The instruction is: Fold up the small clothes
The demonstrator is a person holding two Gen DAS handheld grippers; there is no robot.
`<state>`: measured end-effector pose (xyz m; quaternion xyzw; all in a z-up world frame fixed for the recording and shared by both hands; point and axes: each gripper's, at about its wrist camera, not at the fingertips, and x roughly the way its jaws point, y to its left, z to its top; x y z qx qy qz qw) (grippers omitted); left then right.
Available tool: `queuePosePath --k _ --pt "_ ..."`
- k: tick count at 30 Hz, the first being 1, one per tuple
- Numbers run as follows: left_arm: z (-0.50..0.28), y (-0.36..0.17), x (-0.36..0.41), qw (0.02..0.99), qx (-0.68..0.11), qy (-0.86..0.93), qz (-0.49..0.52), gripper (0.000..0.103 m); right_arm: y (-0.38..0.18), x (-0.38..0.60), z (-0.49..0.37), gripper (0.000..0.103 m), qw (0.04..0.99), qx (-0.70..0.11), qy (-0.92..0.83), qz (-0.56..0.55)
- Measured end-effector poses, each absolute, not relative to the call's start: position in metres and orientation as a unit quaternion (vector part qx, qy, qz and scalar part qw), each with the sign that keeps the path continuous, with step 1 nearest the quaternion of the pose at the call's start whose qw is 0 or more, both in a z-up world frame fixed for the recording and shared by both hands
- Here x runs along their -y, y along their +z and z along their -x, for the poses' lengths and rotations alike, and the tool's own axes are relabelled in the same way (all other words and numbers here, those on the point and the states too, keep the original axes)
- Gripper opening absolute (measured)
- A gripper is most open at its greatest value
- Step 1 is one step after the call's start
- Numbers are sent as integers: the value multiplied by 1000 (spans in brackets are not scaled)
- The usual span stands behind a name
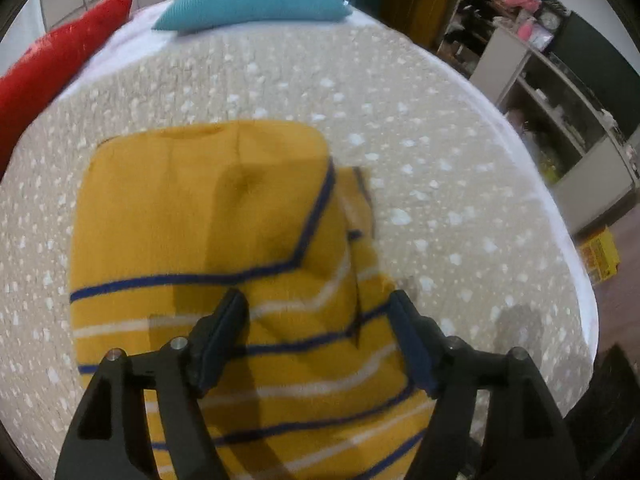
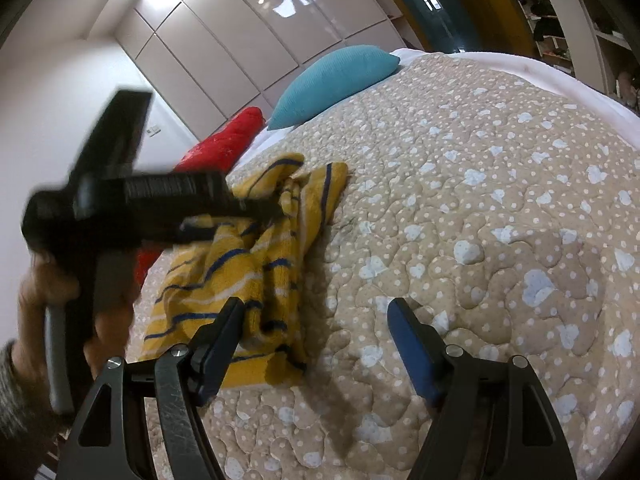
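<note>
Fig.: mid-fold on the quilt. Your left gripper (image 1: 316,336) hovers over the near, striped part of the yellow garment (image 1: 208,216), jaws spread wide w/ cloth showing between them but nothing pinched. In the right wrist view that same tool looks to sit lower and closer to the fabric, its tip at a bunched ridge; whether it touches there, you can't tell (motion blur). Your right gripper (image 2: 316,344) is also spread apart and empty; its left finger (image 2: 218,344) sits over the garment's near edge, the blue-padded one (image 2: 412,350) over bare quilt (image 2: 480,200).

Garment position: on the quilt, toward its left side, w/ the teal pillow (image 2: 336,80) and red pillow (image 2: 228,140) beyond it. Far part lies flat and smooth; the right-hand portion is folded over diagonally and rumpled, w/ a small flap poking out at the right edge.

Risks, judged from here:
- Closing the left jaws where they hang likely catches several layers at once, so a lift would drag the whole stack, not one edge.
- The rumpled ridge, if pressed flat as is, probably locks a crease into the fold.
- Pinching too deep could grab quilt along w/ cloth.
- Both tools are close; a quick sweep could knock them together.
</note>
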<state>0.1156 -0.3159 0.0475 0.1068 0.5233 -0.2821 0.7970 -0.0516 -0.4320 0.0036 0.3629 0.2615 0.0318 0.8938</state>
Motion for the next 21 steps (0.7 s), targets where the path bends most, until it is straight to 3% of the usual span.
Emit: queuePosePath --k 4,8,11,18,21 --pt "-90 69 280 789 -531 -305 -48 73 4 432 57 78 895 -258 28 -362" --pt "-54 86 238 817 -495 -288 -60 73 5 429 59 78 897 -260 23 -358" --pt "-26 94 206 856 -449 -245 -75 82 6 426 61 78 898 -262 16 -354" --pt "-15 65 153 873 -446 -184 -64 84 10 422 63 78 902 -272 -10 -335" --pt "-24 47 142 867 -464 -172 -60 84 41 414 76 78 917 -259 -37 -300"
